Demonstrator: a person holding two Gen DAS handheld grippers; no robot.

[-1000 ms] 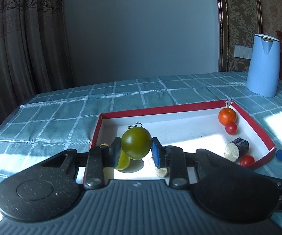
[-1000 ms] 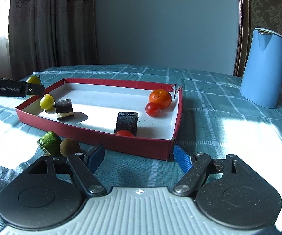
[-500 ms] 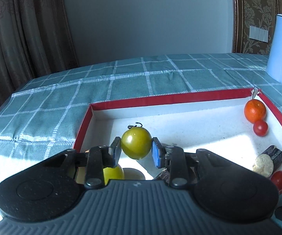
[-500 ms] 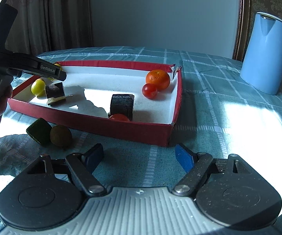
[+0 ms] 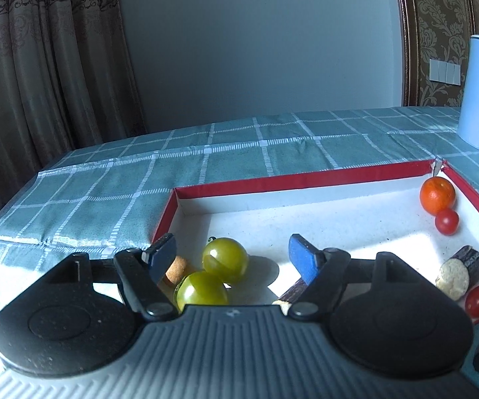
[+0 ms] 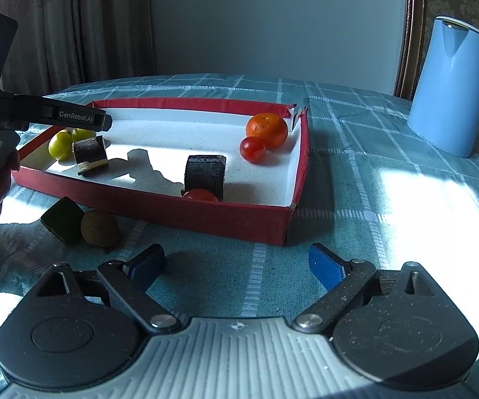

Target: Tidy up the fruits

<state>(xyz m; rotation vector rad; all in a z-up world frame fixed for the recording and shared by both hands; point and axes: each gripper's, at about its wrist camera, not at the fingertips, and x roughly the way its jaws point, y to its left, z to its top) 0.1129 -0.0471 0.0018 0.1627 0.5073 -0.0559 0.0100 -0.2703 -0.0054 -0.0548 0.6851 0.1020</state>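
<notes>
Lying outside the tray's (image 6: 249, 222) near-left corner, brown fruit (image 6: 99, 226) is nearest wide-open, empty right gripper (image 6: 236, 267); left gripper (image 5: 231, 256) also spread, empty.

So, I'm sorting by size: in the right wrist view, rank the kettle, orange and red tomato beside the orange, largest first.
1. Kettle
2. Orange
3. Tomato, touching the orange at like distance, so this order is sound.

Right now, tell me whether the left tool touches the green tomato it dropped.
Apart. The left wrist view shows the left tool open, white tray floor visible between each pad and the green tomato.
</notes>
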